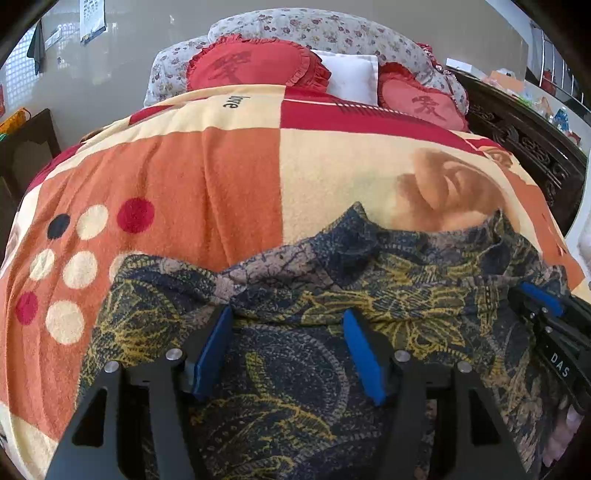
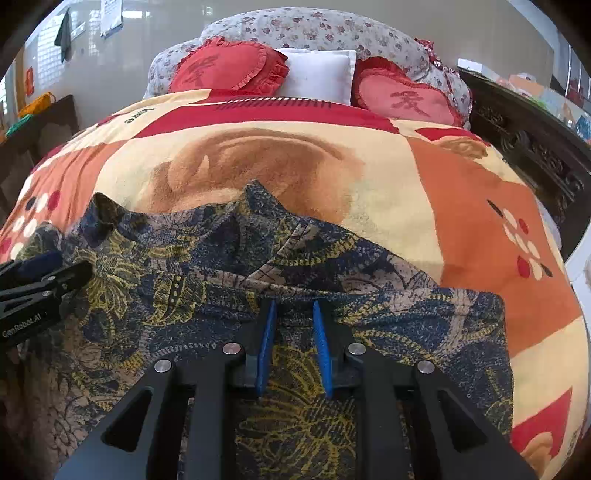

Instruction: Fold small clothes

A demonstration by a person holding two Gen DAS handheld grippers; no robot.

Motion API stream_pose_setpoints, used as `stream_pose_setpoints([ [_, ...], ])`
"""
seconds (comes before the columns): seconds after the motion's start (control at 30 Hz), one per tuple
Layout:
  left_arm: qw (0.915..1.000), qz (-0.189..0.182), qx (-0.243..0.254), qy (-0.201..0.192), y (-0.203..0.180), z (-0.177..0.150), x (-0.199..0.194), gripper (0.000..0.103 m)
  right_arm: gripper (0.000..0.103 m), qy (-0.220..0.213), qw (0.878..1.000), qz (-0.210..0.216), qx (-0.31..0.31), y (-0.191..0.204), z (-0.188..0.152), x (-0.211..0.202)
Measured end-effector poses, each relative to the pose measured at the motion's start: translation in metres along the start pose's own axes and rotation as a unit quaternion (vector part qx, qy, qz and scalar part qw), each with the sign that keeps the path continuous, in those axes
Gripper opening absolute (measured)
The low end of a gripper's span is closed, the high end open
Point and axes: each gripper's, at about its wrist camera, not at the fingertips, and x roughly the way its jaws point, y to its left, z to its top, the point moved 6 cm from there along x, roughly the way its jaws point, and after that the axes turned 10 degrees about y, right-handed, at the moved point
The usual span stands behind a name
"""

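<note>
- A patterned garment point(image 1: 280, 369), dark blue with yellow and beige leaf print, lies rumpled across the near end of a bed, filling the 4 to 8 o'clock part of both views; its far edge is bunched into ridges.
- The bed is covered by a fleece blanket point(image 1: 236, 177) in orange, cream and red blocks, with dots at 9 o'clock in the left wrist view and the word "love" near 12.
- At the head, toward 12 o'clock, two red heart-shaped cushions point(image 2: 229, 66) flank a white pillow point(image 2: 317, 74), with floral bedding point(image 2: 317, 29) piled behind.
- A dark carved wooden frame point(image 2: 535, 147) runs along at 2 o'clock; a pale glossy wall point(image 1: 122, 62) stands at 11.
- The left gripper point(image 1: 288, 317) hangs over the garment with its blue pads well apart, tips at the fabric fold, nothing clamped.
- The right gripper point(image 2: 293, 308) has its pads narrowly apart over the garment; whether they pinch the fold at their tips I cannot tell.
</note>
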Motion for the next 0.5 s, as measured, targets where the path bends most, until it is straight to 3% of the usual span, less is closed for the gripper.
stream_pose_setpoints([
  [0.5, 1.0000, 0.001, 0.000, 0.001, -0.0002, 0.0006, 0.0015, 0.068, 0.042, -0.003, 1.000, 0.008, 0.005, -0.0010, -0.0003, -0.0012],
])
